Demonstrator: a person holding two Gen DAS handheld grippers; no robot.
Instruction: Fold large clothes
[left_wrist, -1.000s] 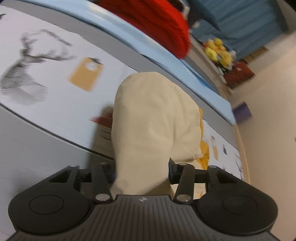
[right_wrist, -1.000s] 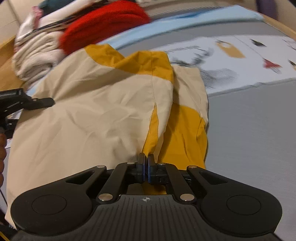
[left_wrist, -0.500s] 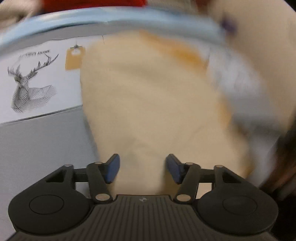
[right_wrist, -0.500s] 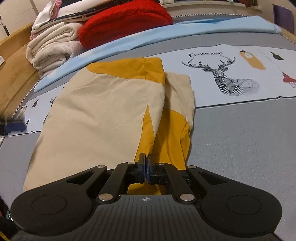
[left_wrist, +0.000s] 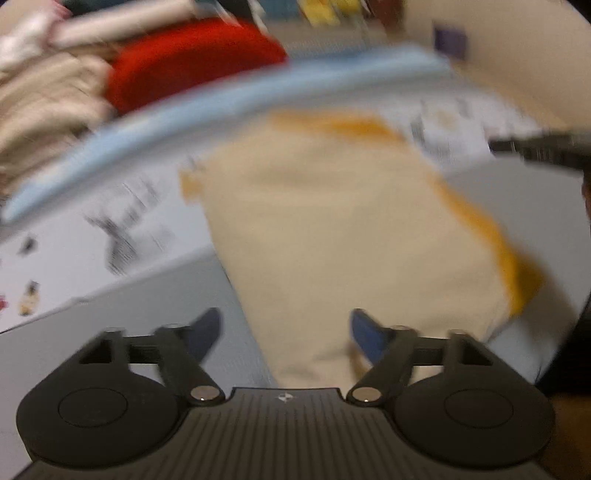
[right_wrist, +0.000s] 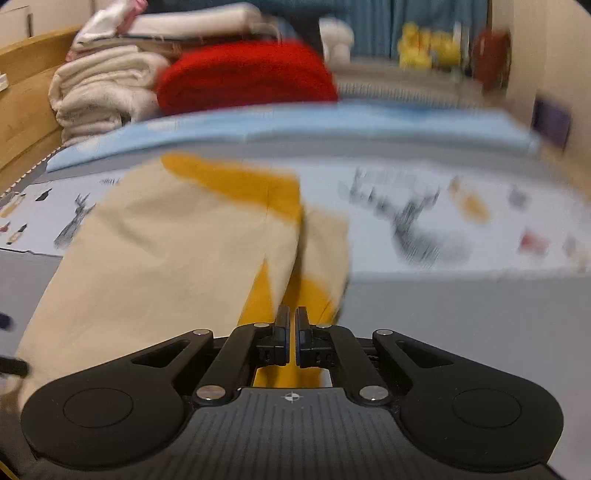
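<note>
The cream-and-mustard garment (right_wrist: 173, 258) is lying folded; left gripper (left_wrist: 286, 332) has just been opening wide, right gripper (right_wrist: 291, 332) is pinching its hem and should be pulling evenly.

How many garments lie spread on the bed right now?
1: the cream-and-mustard garment, flat on the grey printed cover. Folded red knit and white pile sit behind; more may be hidden.

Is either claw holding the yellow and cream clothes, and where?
The left claw is open and holds nothing. The right claw is shut over the garment's near yellow edge; whether cloth is pinched cannot be told.
</note>
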